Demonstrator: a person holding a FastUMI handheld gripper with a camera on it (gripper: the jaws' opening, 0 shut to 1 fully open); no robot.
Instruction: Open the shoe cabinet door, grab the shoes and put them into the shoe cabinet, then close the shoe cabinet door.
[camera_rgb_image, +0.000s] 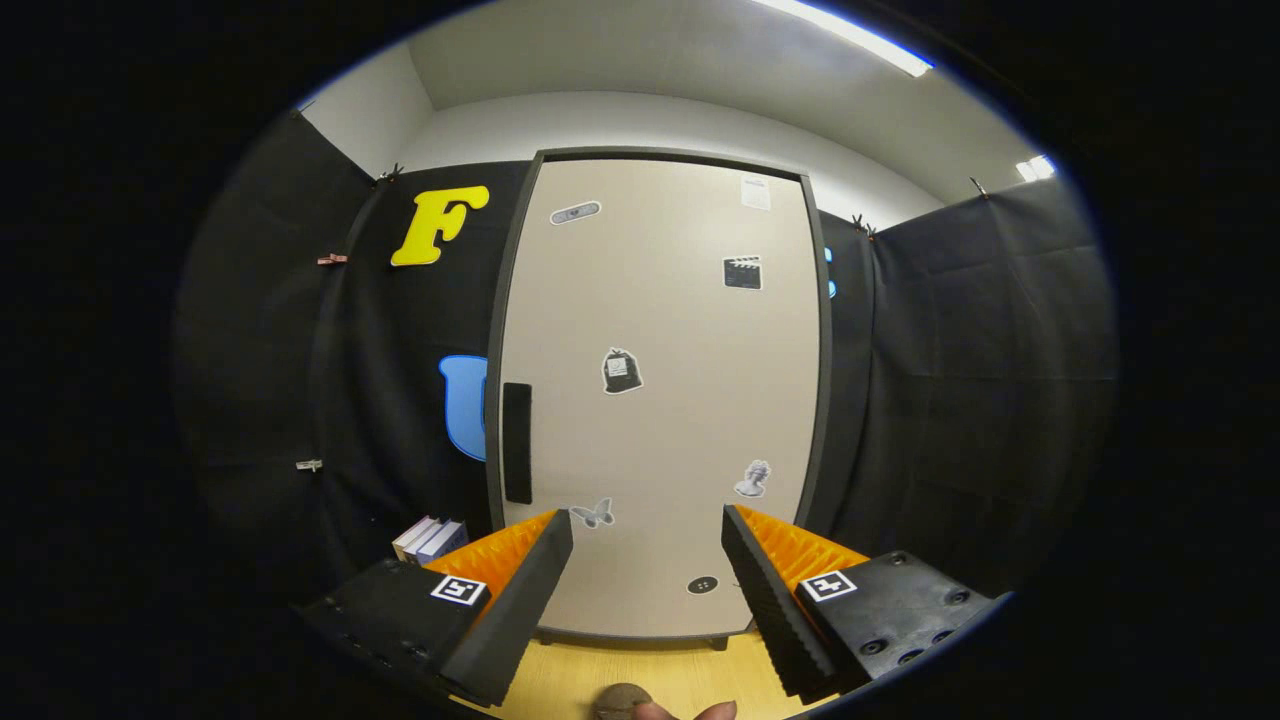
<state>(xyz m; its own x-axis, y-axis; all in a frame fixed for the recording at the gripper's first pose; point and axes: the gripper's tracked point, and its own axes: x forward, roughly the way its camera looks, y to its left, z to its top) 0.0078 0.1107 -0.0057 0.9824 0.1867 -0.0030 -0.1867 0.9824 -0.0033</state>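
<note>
The shoe cabinet (670, 330) stands upright straight ahead of me, a tall beige door in a dark frame with several small stickers on it. Its door is closed. A black vertical handle (517, 442) sits on the door's left edge, beyond my left finger. My gripper (648, 528) is open, its two black and orange fingers (520, 590) spread wide with nothing between them, some way short of the door. No shoes are in sight.
A small stack of books (430, 538) lies on the floor left of the cabinet's base. Pale wooden floor (650, 670) runs between me and the cabinet. A person's fingertips (690, 712) show just below the fingers.
</note>
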